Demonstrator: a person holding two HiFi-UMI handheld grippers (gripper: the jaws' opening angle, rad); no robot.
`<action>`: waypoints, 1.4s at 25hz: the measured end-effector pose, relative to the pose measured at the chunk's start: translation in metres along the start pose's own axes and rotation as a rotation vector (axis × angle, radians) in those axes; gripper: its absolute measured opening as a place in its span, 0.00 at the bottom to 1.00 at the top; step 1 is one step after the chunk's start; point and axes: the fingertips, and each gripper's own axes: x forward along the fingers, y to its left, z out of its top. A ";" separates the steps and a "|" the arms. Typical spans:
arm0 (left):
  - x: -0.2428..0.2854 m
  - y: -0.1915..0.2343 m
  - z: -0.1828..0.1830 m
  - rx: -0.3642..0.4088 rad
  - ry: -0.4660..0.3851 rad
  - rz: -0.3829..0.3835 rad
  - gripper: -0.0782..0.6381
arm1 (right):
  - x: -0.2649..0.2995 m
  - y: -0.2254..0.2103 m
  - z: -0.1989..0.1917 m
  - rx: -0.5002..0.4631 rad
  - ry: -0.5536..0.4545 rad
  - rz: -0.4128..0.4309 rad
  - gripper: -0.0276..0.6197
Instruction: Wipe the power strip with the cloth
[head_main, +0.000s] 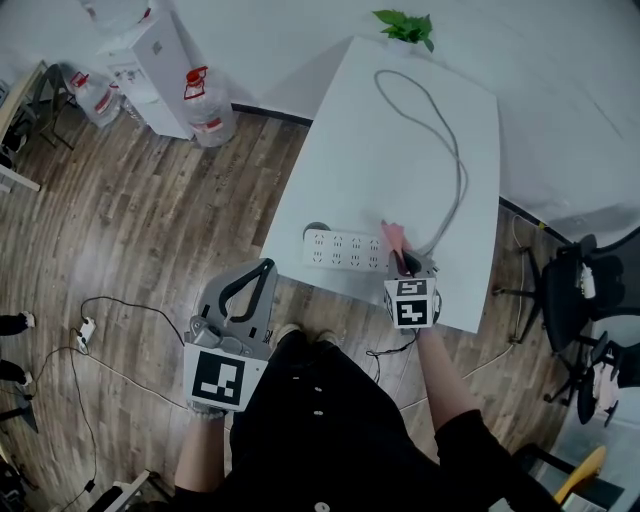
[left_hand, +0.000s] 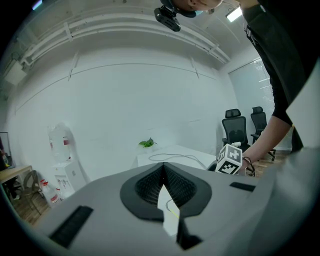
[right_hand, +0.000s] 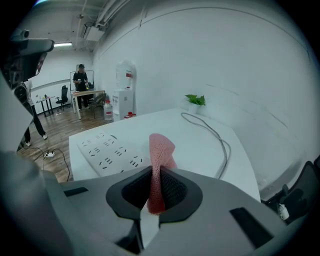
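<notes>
In the head view the power strip (head_main: 343, 250) lay along the near edge of the table (head_main: 420, 130). The right gripper (head_main: 402, 264) held the pink cloth (head_main: 394, 238) at the strip's right end. The wipe looked barely begun, with most of the strip left to cover. The end under the cloth was hidden. The left gripper (head_main: 263, 272) hung off the table, over the floor (head_main: 150, 230).

In the left gripper view its jaws were pressed together on nothing, and the strip was out of sight.

In the right gripper view the jaws pinched the cloth (right_hand: 161, 150), which stood up just beside the strip (right_hand: 107, 152). Whether the two touched could not be told.
</notes>
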 end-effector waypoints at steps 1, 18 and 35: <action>0.000 0.001 0.000 0.001 -0.001 0.001 0.12 | 0.001 0.004 0.002 -0.004 -0.001 0.007 0.13; -0.015 0.011 -0.007 -0.010 0.007 0.039 0.12 | 0.013 0.079 0.034 -0.102 -0.028 0.150 0.13; -0.028 0.014 -0.010 -0.015 0.010 0.067 0.12 | 0.022 0.155 0.060 -0.228 -0.043 0.293 0.13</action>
